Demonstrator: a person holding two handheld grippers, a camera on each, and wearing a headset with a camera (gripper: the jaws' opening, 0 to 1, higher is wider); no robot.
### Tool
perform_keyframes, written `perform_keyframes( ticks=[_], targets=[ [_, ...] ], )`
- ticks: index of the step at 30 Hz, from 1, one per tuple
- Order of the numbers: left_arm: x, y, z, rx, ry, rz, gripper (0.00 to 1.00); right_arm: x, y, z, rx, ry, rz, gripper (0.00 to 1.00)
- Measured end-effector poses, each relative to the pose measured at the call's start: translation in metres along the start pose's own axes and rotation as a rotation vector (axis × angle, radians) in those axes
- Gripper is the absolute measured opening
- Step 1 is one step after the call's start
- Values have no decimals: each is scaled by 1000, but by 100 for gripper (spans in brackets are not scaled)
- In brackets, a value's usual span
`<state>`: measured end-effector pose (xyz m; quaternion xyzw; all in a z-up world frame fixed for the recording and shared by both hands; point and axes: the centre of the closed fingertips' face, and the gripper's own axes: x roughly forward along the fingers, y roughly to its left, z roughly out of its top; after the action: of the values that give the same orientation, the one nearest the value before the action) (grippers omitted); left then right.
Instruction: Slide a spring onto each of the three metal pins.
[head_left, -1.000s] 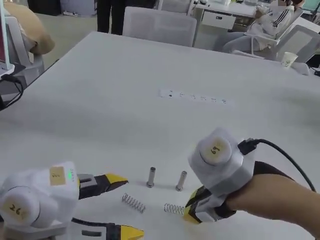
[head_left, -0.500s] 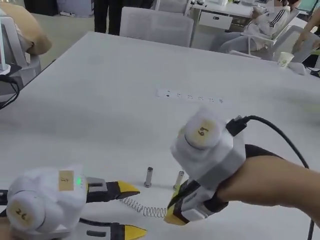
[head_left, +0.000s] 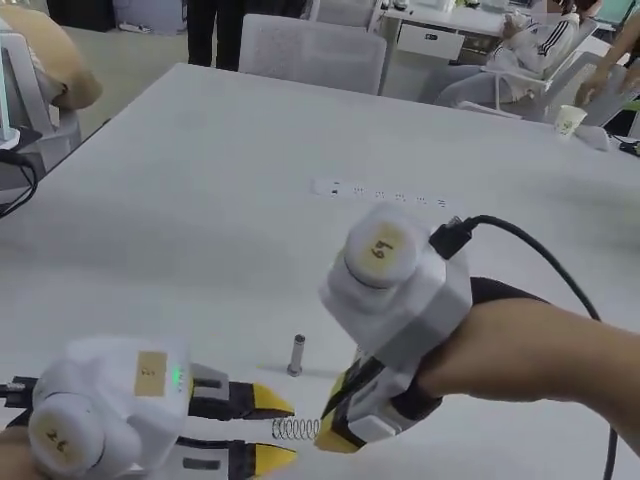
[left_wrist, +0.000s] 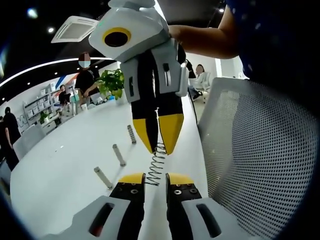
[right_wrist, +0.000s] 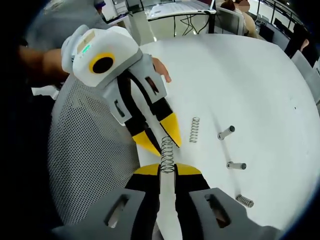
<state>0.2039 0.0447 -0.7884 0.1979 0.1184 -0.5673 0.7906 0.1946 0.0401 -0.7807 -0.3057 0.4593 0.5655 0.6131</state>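
2 grippers are set tip to tip over the white table (head_left: 200, 200), with 1 spring (right_wrist: 167, 150) stretched between them. The right gripper (right_wrist: 167, 171) is seen closed on one end of the spring, and its yellow jaws are pinched around the coils with just a slim gap left. The left gripper (left_wrist: 156, 179) is held partly open. In the head view its 2 yellow tips are spread well apart, and the other end of the spring is lodged between them. Whether those tips touch the coils cannot be told.

In the right gripper view the left gripper is seen at 11 o'clock of the spring. A loose spring (right_wrist: 194, 129) is laid flat on the table at 1 o'clock, just beside one left tip.

3 pins (left_wrist: 119, 155) are seen upright in a row in the left gripper view, at 10 o'clock of the spring and apart from it. In the right gripper view the pin nearest the camera looks ribbed, and whether a spring is already on it cannot be told. In the head view 1 pin is seen at 12 o'clock of the spring.

A mesh chair (left_wrist: 250, 150) is seen at 3 o'clock in the left gripper view. A power strip (head_left: 385, 193) is set into the table at 12 o'clock in the head view, well apart from the work.
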Motion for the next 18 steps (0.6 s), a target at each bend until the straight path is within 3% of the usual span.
perform_keyframes(
  ticks=[7,18],
  targets=[
    [-1,1,-2,1,2,3,3,-5,1,10,-3,-36,-13,8],
    [-5,7,1,-105,-38,22,3,-12,-2,28,-11,-115,-37,7]
  ],
)
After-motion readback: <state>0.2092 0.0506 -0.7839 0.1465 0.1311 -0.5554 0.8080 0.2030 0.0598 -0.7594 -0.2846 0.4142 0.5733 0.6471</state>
